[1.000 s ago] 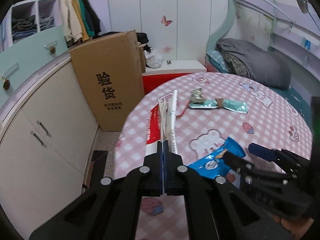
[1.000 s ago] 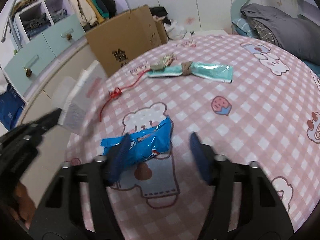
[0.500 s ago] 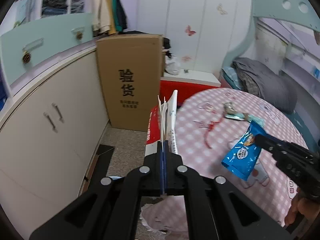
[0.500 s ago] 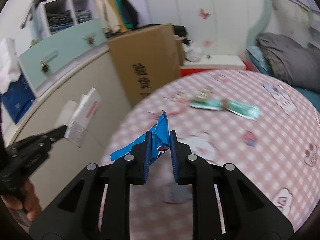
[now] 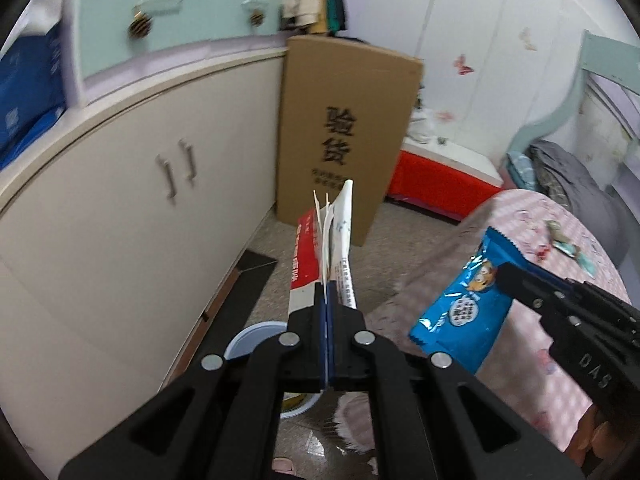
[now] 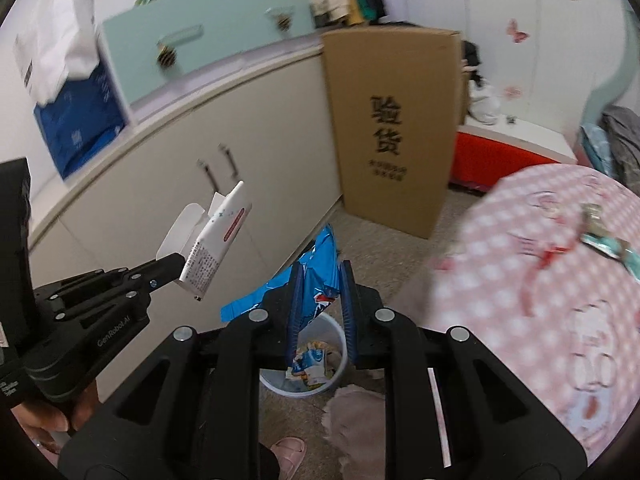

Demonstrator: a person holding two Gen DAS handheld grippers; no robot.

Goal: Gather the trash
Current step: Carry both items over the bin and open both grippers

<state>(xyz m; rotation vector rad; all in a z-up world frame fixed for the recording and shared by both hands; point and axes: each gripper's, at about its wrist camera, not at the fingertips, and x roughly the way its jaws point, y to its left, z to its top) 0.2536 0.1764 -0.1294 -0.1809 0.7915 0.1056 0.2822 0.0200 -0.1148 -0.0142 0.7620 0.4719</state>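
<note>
Left gripper (image 5: 325,304) clamps flattened carton (image 5: 329,240), held out over the floor, left of the table (image 5: 568,364). Right gripper (image 6: 320,300) pinches snack wrapper (image 6: 312,280) above the bin (image 6: 320,340), which sits on the floor between cabinet (image 6: 180,200) and table. Trash lies in the bin. Cardboard box (image 6: 392,128) stands behind the bin, against the cabinet end. More wrappers (image 6: 604,236) lie on the table's far side.
</note>
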